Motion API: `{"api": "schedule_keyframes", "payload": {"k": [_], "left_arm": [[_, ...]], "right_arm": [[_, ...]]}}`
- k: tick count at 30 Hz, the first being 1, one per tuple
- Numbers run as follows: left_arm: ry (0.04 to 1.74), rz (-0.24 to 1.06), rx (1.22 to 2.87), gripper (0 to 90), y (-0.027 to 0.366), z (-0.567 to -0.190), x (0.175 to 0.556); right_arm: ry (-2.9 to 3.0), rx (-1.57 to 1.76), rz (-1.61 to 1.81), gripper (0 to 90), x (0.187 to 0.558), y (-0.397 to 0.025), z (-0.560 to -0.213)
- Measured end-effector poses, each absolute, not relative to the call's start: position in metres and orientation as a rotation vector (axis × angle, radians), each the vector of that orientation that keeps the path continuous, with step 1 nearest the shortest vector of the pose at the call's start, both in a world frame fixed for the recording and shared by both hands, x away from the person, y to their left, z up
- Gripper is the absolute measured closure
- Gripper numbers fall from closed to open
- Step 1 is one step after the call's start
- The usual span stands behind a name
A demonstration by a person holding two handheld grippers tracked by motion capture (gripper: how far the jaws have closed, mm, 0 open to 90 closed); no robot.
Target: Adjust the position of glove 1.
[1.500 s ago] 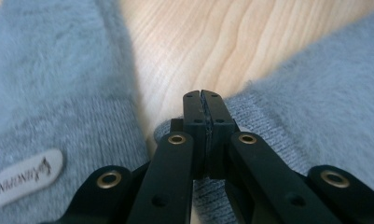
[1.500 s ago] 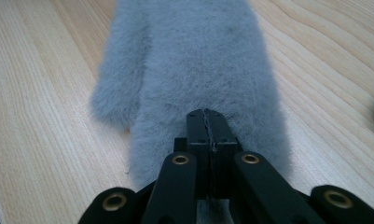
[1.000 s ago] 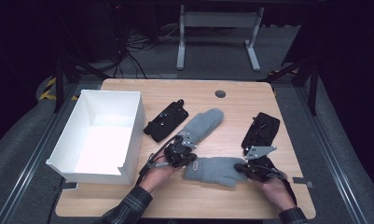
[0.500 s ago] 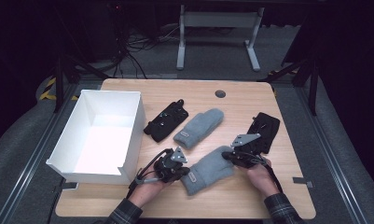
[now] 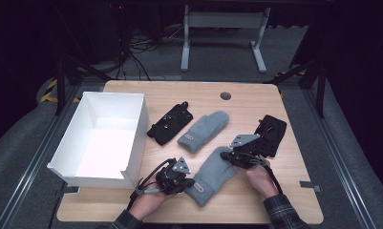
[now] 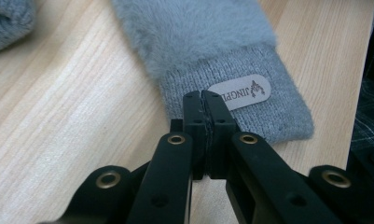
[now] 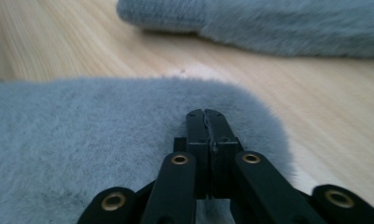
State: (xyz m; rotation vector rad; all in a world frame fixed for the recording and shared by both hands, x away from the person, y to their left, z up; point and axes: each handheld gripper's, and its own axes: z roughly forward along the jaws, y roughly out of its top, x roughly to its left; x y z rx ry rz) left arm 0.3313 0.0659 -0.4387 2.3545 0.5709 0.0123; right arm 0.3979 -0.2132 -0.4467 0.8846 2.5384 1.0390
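A wooden table seen from above, with a person's two hands coming in from the near edge, each holding a black gripper. A grey mitten lies flat at the front middle of the table, stretched between the two tools. The left gripper has its jaws pressed together on the knitted cuff, just beside a small label. The right gripper has its jaws pressed together on the fluffy rounded tip at the opposite end.

A second grey mitten lies a little farther back, apart from the held one. A black glove rests to its left and another black glove to its right. An open white box stands at the left side of the table, with nothing visible inside.

The step in hand looks like carrying the held mitten, probably toward the box or next to its partner. To do it well, both grips should stay firm on the fabric, since the fluffy tip may slip. Lifting both ends together and level would keep the mitten from sagging or dragging across the table, and moving it clear of the box's wall before lowering would avoid a snag.
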Motion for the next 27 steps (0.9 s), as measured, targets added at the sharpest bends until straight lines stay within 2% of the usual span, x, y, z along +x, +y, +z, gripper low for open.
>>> {"api": "schedule_keyframes", "payload": {"k": [2,3,9,10,16,21,27], "left_arm": [[0.581,0.021,2.342,82.3,0.068,-0.437,0.332],[0.592,0.021,2.334,77.0,0.070,-0.436,0.334],[0.616,0.071,2.312,58.9,0.072,-0.428,0.341],[0.616,0.071,2.312,57.0,0.072,-0.428,0.341],[0.659,0.098,2.276,48.3,0.072,-0.423,0.362],[0.679,0.125,2.251,44.5,0.071,-0.416,0.378],[0.706,0.184,2.217,49.2,0.068,-0.409,0.404]], "right_arm": [[2.489,0.893,1.081,74.2,0.395,-0.220,-0.439],[2.465,0.905,1.091,64.8,0.392,-0.226,-0.436],[2.435,0.978,1.078,42.8,0.373,-0.255,-0.440],[2.435,0.978,1.078,42.8,0.373,-0.255,-0.440],[2.435,1.011,1.067,27.0,0.343,-0.274,-0.456],[2.443,1.004,1.059,23.7,0.334,-0.276,-0.461],[2.440,0.993,1.015,22.4,0.329,-0.278,-0.467]]}}
